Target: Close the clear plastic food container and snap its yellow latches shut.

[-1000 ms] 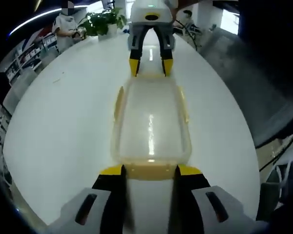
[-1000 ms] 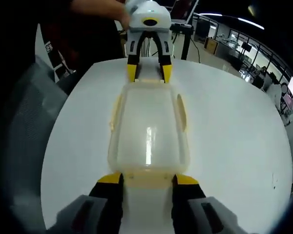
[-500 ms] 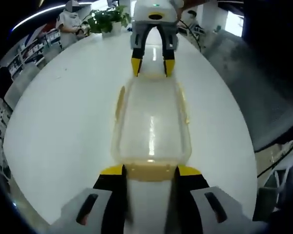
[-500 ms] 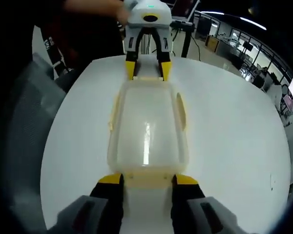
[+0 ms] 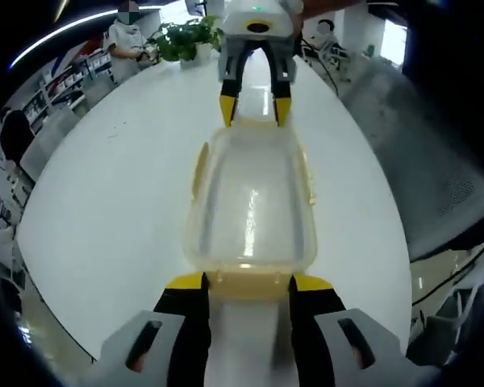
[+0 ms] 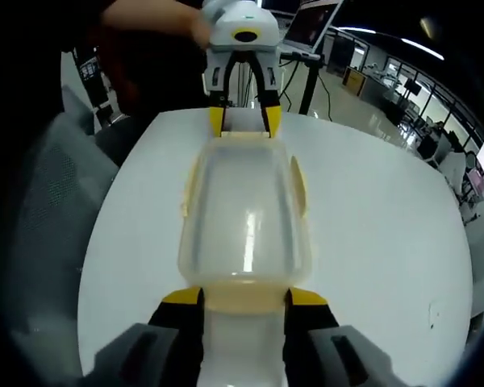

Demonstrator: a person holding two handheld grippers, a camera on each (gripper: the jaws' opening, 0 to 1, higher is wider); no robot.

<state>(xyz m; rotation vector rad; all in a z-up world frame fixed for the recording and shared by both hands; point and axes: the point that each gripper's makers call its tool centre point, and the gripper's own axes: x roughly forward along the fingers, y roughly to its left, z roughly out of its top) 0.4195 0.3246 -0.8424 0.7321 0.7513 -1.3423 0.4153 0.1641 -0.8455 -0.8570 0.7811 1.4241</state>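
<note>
The clear plastic container (image 5: pixel 250 201) (image 6: pixel 244 218), lid on, hangs lengthwise between my two grippers, which face each other over the white table (image 5: pixel 105 193). My left gripper (image 5: pixel 248 282) (image 6: pixel 243 121) has its jaws closed against the yellow end latch (image 5: pixel 248 287) at one short end. At the opposite end, my right gripper (image 6: pixel 245 297) (image 5: pixel 252 113) grips the other yellow end latch (image 6: pixel 244 301). The side latches (image 5: pixel 200 165) (image 6: pixel 300 189) on the long sides stick outward.
A potted plant (image 5: pixel 185 39) and a person (image 5: pixel 129 36) are at the table's far end. Grey mesh chairs (image 5: pixel 436 177) (image 6: pixel 56 193) stand beside the table. A laptop on a stand (image 6: pixel 310 24) is behind the left gripper, whose holder's hand (image 6: pixel 189 20) shows.
Both cameras have risen and more of the table's edge shows. The container keeps its place between the jaws, so it has come up with the grippers.
</note>
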